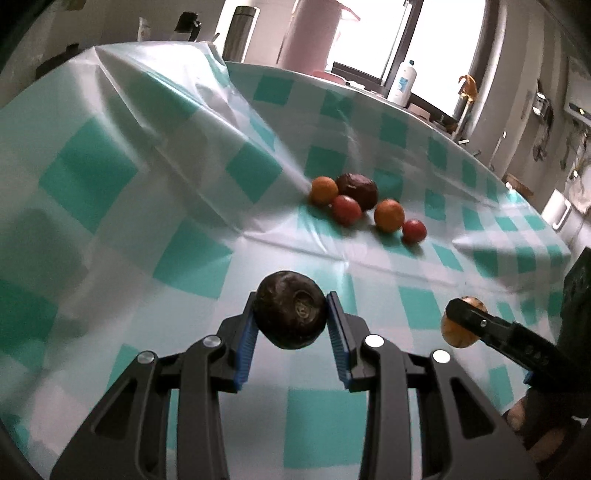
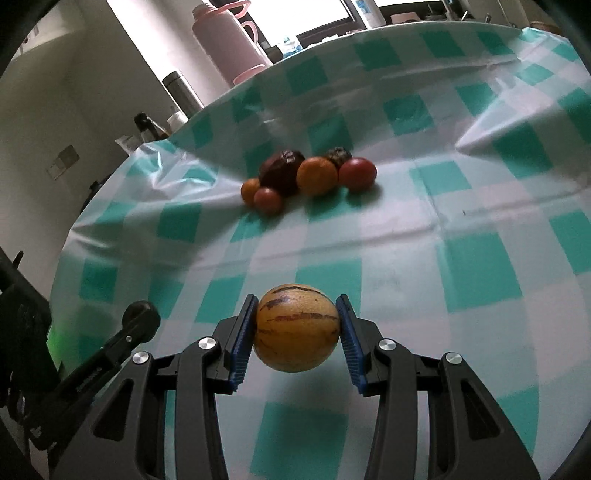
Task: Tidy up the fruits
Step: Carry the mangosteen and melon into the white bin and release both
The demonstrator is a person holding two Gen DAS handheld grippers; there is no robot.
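My left gripper (image 1: 290, 314) is shut on a dark brown round fruit (image 1: 290, 308) and holds it above the checked cloth. My right gripper (image 2: 297, 325) is shut on a yellow melon with brown streaks (image 2: 296, 326); it also shows at the right of the left wrist view (image 1: 458, 326). Farther back lies a cluster of fruits: a dark purple fruit (image 1: 357, 190), two oranges (image 1: 324, 190) (image 1: 389, 215) and two red fruits (image 1: 346, 209) (image 1: 414, 231). In the right wrist view the cluster (image 2: 308, 175) also includes a second dark fruit (image 2: 338, 155) at the back.
A teal and white checked plastic cloth (image 1: 184, 258) covers the table, with raised folds at the left. A pink jug (image 1: 308, 33), a steel flask (image 1: 239, 33) and a white bottle (image 1: 403, 83) stand beyond the far edge.
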